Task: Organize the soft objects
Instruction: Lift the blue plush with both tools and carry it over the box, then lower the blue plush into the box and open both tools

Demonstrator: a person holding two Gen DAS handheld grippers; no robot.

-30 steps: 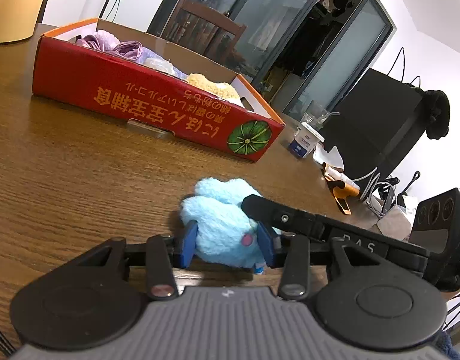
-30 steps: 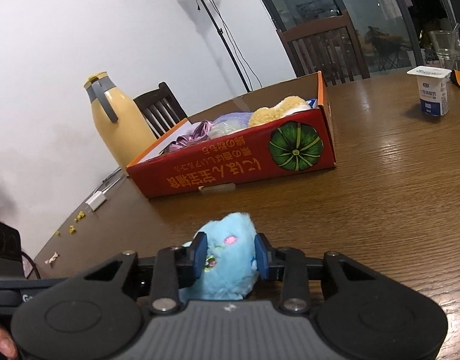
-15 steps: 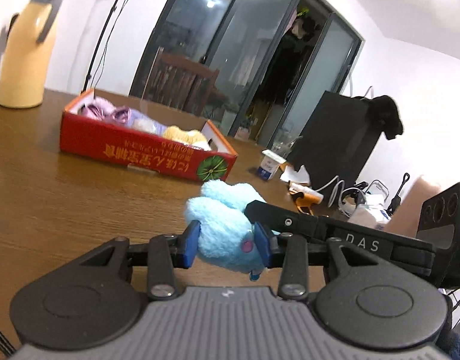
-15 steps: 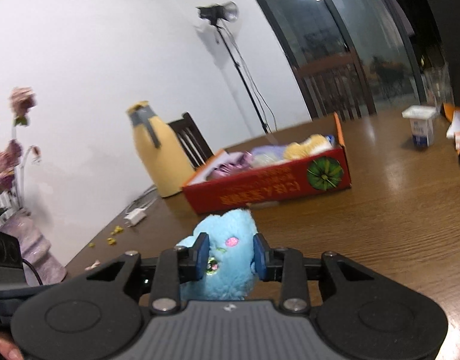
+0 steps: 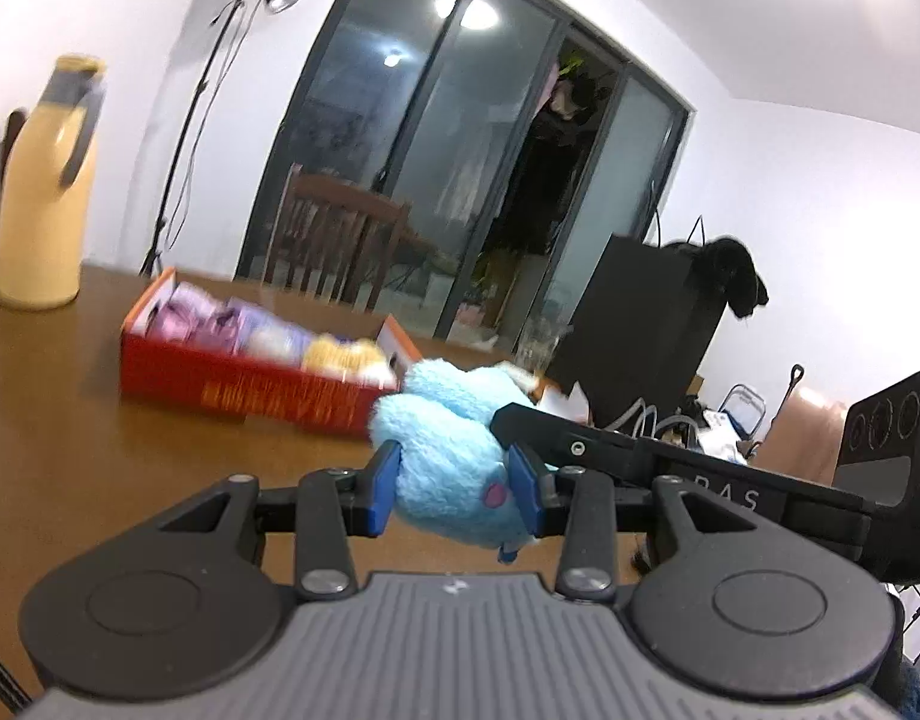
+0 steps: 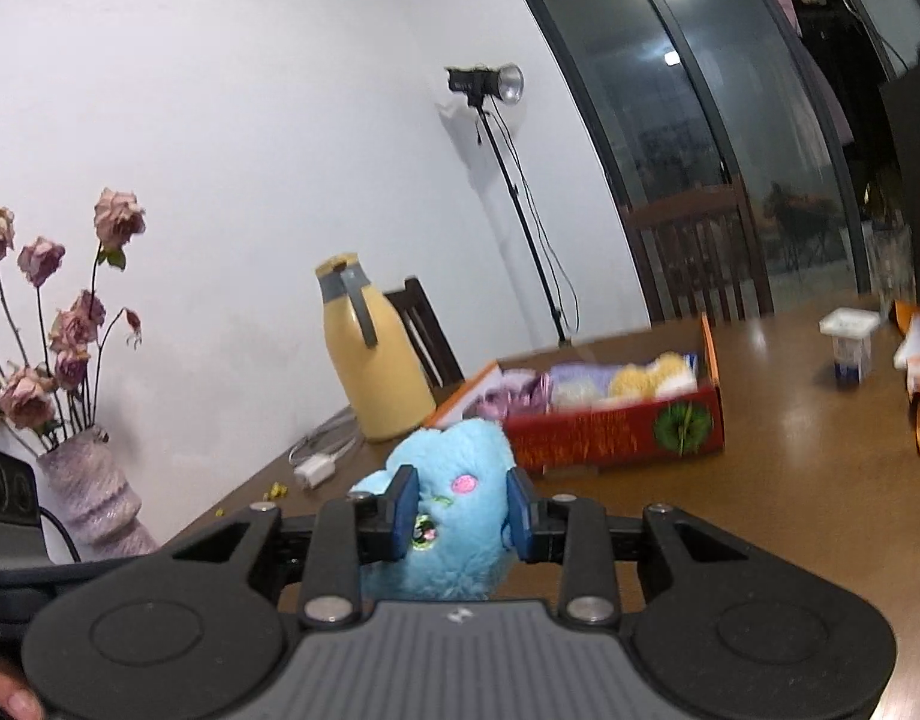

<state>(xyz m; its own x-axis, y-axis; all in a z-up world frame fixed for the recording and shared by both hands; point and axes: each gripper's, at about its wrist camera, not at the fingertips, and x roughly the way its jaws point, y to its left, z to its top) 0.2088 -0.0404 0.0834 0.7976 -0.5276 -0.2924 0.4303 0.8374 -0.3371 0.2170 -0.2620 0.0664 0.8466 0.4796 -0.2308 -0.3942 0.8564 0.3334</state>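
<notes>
The only letters I can make out are "RAS", printed pale on the black arm of the right gripper (image 5: 688, 468) where it crosses the left wrist view. The red box (image 5: 250, 384) carries a band of yellow print along its front wall, too blurred to read. The small white carton (image 6: 850, 345) has a blue label I cannot read either.
</notes>
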